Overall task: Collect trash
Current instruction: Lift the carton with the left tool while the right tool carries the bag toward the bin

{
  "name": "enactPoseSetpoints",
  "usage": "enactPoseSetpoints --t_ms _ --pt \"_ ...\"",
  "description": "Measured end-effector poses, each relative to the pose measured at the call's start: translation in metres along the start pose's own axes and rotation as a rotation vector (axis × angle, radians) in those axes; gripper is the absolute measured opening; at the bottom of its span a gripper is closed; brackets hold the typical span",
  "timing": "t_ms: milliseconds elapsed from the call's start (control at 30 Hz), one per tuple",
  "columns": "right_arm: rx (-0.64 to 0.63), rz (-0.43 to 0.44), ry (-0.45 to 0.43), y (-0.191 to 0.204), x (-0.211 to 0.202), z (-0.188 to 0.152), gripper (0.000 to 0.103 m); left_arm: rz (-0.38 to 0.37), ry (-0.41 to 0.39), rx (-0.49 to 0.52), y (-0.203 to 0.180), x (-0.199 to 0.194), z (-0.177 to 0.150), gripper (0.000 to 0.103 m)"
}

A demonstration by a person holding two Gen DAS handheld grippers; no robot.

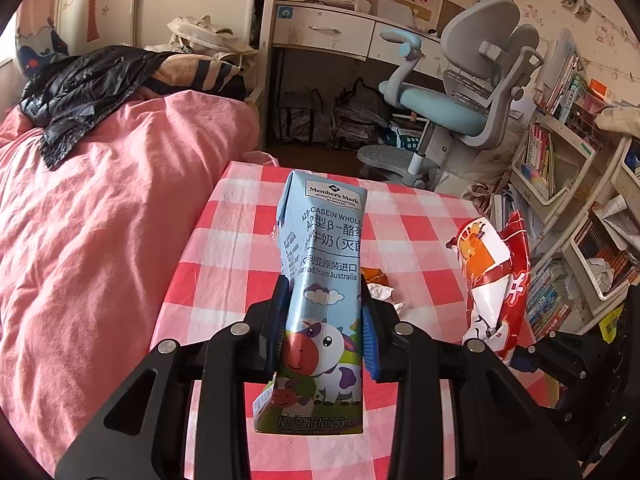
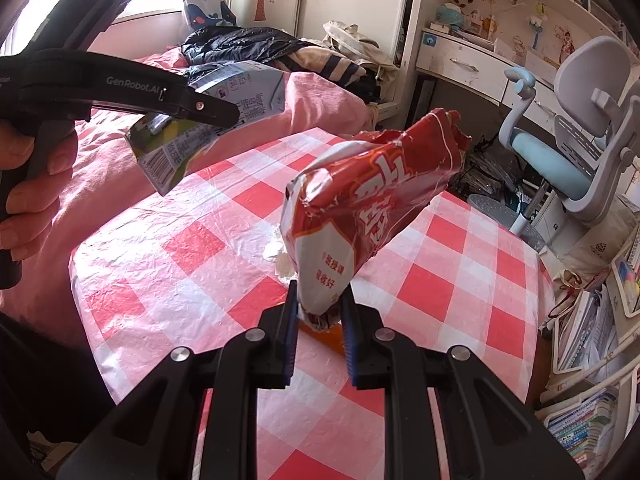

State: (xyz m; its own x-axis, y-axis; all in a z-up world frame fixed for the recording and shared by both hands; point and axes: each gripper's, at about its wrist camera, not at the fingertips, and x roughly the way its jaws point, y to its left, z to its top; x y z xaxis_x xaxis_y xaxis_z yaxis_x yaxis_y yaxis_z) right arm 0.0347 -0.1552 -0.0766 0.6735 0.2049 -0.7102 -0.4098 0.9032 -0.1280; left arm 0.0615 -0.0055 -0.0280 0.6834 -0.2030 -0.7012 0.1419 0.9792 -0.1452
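My left gripper (image 1: pixel 325 320) is shut on a light blue milk carton (image 1: pixel 322 280) with a cartoon cow, held above the checked table (image 1: pixel 224 280). The carton also shows in the right wrist view (image 2: pixel 224 112), clamped in the left gripper (image 2: pixel 208 114) above the table's left side. My right gripper (image 2: pixel 320 320) is shut on the bottom end of a red and white snack bag (image 2: pixel 372 200), lifted over the table. The bag shows in the left wrist view (image 1: pixel 496 276) at the right. A crumpled white paper (image 1: pixel 380 292) and an orange wrapper (image 1: pixel 374 276) lie on the table behind the carton.
A bed with a pink quilt (image 1: pixel 100 220) and a black jacket (image 1: pixel 88 88) lies left of the table. A desk chair (image 1: pixel 460 100) stands beyond the table's far edge. Shelves of books (image 1: pixel 560 200) fill the right side. The table's cloth (image 2: pixel 180 260) is red and white checks.
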Motion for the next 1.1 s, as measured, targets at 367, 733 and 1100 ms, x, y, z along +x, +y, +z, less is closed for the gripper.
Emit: enactPoseSetpoints --t_ms 367,733,1100 --pt "-0.023 0.003 -0.005 0.005 -0.001 0.000 0.020 -0.004 0.001 0.017 -0.006 0.001 0.000 0.031" --pt "-0.026 0.004 -0.015 0.007 -0.004 0.000 0.020 -0.004 -0.002 0.020 -0.008 0.002 0.000 0.031" --pt "0.012 -0.010 -0.045 -0.001 -0.018 0.000 0.020 -0.032 -0.018 0.029 -0.021 -0.002 0.006 0.031"
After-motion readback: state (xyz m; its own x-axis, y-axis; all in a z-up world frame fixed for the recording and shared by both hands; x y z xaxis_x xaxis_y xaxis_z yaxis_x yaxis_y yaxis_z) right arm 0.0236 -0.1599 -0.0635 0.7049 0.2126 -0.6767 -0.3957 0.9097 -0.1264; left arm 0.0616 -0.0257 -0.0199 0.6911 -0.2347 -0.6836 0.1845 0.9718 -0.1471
